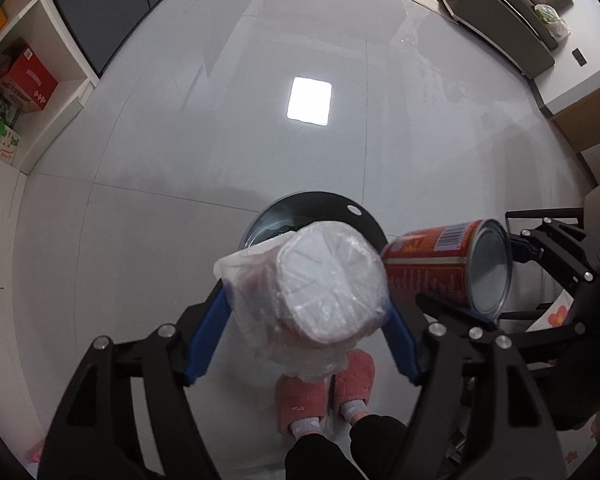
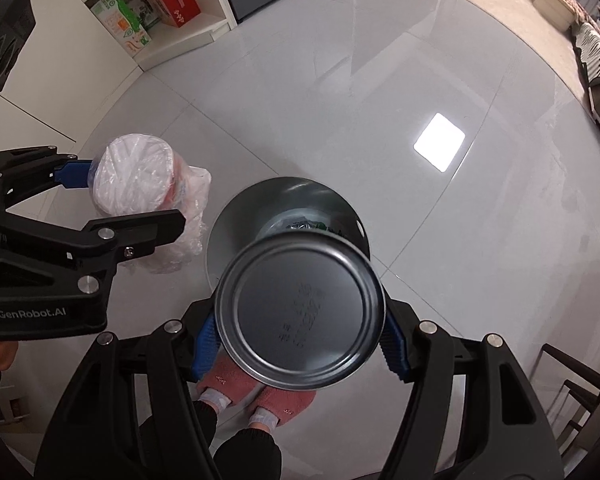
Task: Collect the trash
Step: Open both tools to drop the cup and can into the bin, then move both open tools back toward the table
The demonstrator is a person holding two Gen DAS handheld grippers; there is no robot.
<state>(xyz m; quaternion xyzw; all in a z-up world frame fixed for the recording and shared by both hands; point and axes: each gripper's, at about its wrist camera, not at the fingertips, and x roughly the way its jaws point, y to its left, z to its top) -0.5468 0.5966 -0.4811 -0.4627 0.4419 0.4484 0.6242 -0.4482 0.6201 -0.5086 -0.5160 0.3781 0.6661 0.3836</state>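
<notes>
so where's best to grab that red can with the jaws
Across the round side wall of the red can, pads on opposite sides at mid-height, coming along its axis from one end. The right gripper does just that: the flat metal end faces out, and curved walls seat between the blue pads.

both cameras sit on the wrists and look steeply down at the grey floor, from close above. each view looks along its own claw. they share the dark bin and the pink slippers.
</notes>
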